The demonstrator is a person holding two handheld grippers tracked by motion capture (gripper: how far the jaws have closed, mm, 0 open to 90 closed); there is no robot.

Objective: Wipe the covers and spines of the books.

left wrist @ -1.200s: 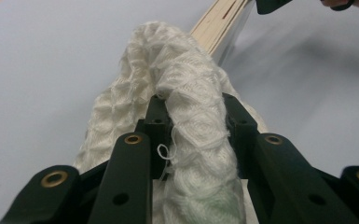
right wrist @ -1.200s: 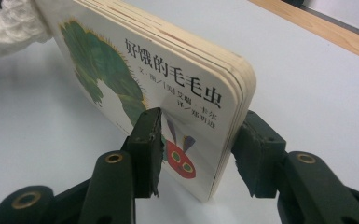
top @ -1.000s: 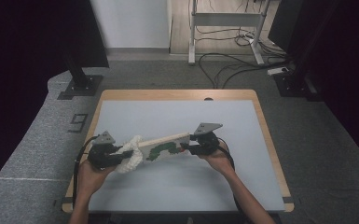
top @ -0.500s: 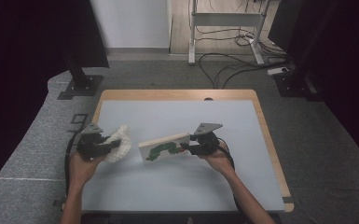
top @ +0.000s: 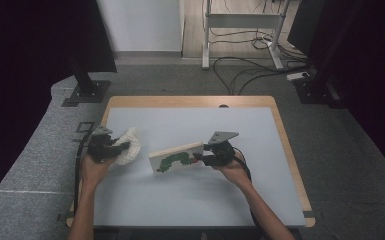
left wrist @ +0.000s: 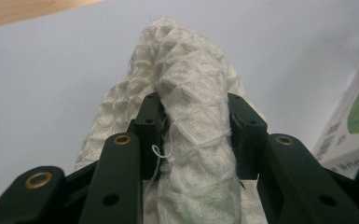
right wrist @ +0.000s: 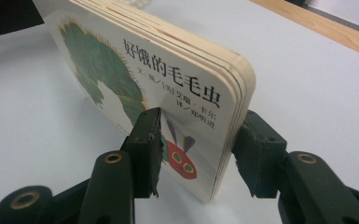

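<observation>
A white knitted cloth (top: 128,144) (left wrist: 186,88) lies bunched near the table's left edge. My left gripper (top: 113,148) (left wrist: 193,119) is shut on a fold of it; its jaws have just been opening a little, but both pads still touch the fold. A thick board book (top: 176,156) (right wrist: 168,70) with a green caterpillar on its cover stands tilted on one edge mid-table. My right gripper (top: 203,158) (right wrist: 198,140) is shut on its right end, one pad on the cover and one on the back.
The grey table top (top: 195,210) has a wooden rim (top: 190,101). On the floor beyond it are a black stand base (top: 86,92), a metal frame (top: 240,35) and loose cables (top: 240,67).
My left gripper has carried the cloth leftward, away from the book, toward the table's left edge. The right gripper and the book have stayed put.
</observation>
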